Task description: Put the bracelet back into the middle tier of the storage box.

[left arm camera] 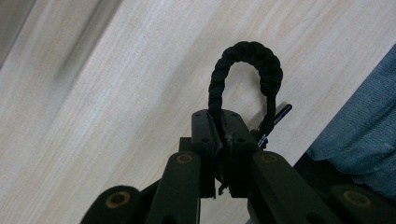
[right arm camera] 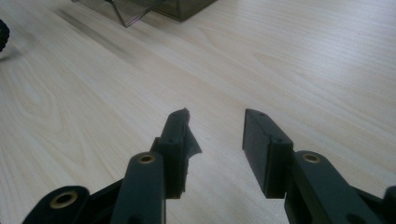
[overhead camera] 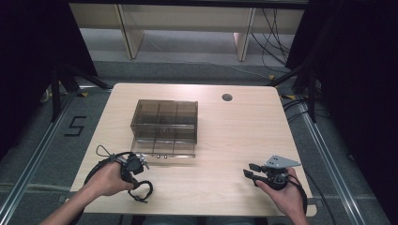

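Note:
My left gripper is near the table's front left edge, shut on a black braided cord bracelet. In the left gripper view the braid arches up out of the closed jaws as a loop, with a small clasp end beside it. The bracelet hangs low by the wood in the high view. My right gripper rests at the front right, pointing left. Its fingers stand apart over bare wood with nothing between them.
A smoky clear plastic organizer box with several compartments sits left of the table's middle, its lid open toward me; its corner shows in the right gripper view. A cable hole lies at the back. A grey trouser leg is beyond the front edge.

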The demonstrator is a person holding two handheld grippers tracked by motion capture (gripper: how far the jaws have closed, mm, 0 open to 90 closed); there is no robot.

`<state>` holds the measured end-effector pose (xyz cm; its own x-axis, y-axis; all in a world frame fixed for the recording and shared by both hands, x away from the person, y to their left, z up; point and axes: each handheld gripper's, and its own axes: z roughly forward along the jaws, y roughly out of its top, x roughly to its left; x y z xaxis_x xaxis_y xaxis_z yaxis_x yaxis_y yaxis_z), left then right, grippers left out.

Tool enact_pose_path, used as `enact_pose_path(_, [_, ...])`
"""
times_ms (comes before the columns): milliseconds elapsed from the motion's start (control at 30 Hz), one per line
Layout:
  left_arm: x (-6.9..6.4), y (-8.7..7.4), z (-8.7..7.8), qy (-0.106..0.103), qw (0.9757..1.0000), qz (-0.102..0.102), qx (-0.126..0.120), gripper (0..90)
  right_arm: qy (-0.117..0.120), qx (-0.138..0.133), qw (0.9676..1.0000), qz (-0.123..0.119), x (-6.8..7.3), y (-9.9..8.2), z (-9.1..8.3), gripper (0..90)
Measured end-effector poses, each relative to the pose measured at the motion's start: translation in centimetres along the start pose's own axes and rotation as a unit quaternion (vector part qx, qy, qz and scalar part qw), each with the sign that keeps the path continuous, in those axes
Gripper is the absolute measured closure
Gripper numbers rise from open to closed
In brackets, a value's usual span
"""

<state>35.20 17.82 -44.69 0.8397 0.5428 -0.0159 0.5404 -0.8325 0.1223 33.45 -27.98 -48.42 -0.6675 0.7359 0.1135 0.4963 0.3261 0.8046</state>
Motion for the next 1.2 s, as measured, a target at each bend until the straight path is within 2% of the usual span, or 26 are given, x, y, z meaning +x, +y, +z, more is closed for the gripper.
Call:
enact_pose_path(100, [0.1, 0.0, -0.1, -0.001, 1.0000, -0.003, -0.001, 84.5, -0.003, 0.002, 1.0000, -0.002, 0.0, 0.0, -0.1, 61.8])
enact_pose_path(133, [0.1, 0.1, -0.1, -0.001, 0.9999, -0.012, -0.009, 84.5, -0.003, 0.002, 1.0000, -0.002, 0.0, 0.0, -0.1, 61.8])
enact_pose_path(200, [0.2, 0.1, -0.2, 0.000, 1.0000, -0.008, -0.004, 84.5, 0.002, 0.009, 0.9998, 0.019, 0.2, 0.0, -0.1, 61.9])
enact_pose_path(233, [0.4, 0.2, -0.3, 0.000, 1.0000, -0.005, -0.001, 84.5, 0.002, 0.009, 0.9998, 0.018, 0.2, 0.0, -0.1, 61.8])
enact_pose_path(267, [0.4, 0.2, -0.3, 0.000, 1.0000, -0.006, -0.004, 84.5, 0.002, 0.005, 1.0000, 0.008, 0.0, 0.0, -0.1, 61.9])
enact_pose_path(300, [0.4, 0.2, -0.3, 0.000, 0.9999, -0.013, -0.009, 84.5, 0.003, 0.006, 0.9999, 0.008, 0.0, 0.0, -0.1, 61.8])
enact_pose_path(400, [0.6, 0.2, -0.5, 0.000, 0.9999, -0.014, -0.008, 84.5, 0.003, 0.008, 0.9999, 0.013, 0.0, 0.0, -0.1, 61.8])
enact_pose_path(433, [0.9, 0.3, -0.7, 0.001, 1.0000, -0.007, -0.002, 84.5, -0.004, 0.001, 1.0000, -0.004, -0.1, 0.0, -0.1, 61.8])
enact_pose_path(500, [1.0, 0.2, -0.7, 0.004, 1.0000, -0.007, -0.005, 84.5, 0.000, 0.003, 1.0000, -0.001, -0.1, 0.0, -0.1, 61.8])
enact_pose_path(533, [1.1, 0.2, -0.7, 0.004, 1.0000, -0.008, -0.004, 84.5, 0.003, 0.009, 0.9998, 0.016, 0.1, 0.0, -0.1, 61.9])
enact_pose_path(600, [1.2, 0.3, -0.7, 0.003, 0.9999, -0.012, -0.002, 84.5, 0.003, 0.007, 0.9999, 0.009, 0.0, 0.0, 0.0, 61.8])
enact_pose_path(700, [1.5, 0.2, -0.7, 0.006, 0.9997, -0.019, -0.014, 84.5, 0.000, 0.004, 1.0000, 0.005, 0.0, 0.0, -0.1, 61.9])
enact_pose_path(767, [1.8, 0.2, -0.9, 0.006, 0.9998, -0.015, -0.010, 84.5, -0.004, 0.001, 1.0000, -0.002, -0.1, 0.0, -0.1, 61.8])
enact_pose_path(800, [1.7, 0.2, -0.8, 0.006, 0.9995, -0.024, -0.019, 84.5, -0.004, 0.001, 1.0000, -0.002, -0.1, 0.0, -0.1, 61.8])
enact_pose_path(833, [1.8, 0.3, -0.9, 0.006, 0.9996, -0.023, -0.015, 84.5, 0.000, 0.003, 1.0000, -0.001, -0.1, 0.0, -0.1, 61.8])
enact_pose_path(867, [1.9, 0.3, -1.0, 0.005, 0.9996, -0.023, -0.014, 84.5, 0.004, 0.009, 0.9998, 0.016, 0.1, 0.0, -0.1, 61.9])
enact_pose_path(967, [2.0, 0.3, -1.0, 0.006, 0.9995, -0.025, -0.021, 84.5, -0.005, 0.001, 1.0000, -0.004, -0.1, 0.0, -0.1, 61.9])
enact_pose_path(1133, [2.5, 0.4, -1.3, 0.009, 0.9994, -0.026, -0.022, 84.5, 0.001, 0.000, 1.0000, 0.001, -0.1, 0.0, 0.0, 61.8])
enact_pose_path(1200, [2.7, 0.4, -1.6, 0.008, 0.9993, -0.029, -0.022, 84.6, -0.005, 0.000, 1.0000, -0.003, -0.1, 0.0, -0.1, 61.8])
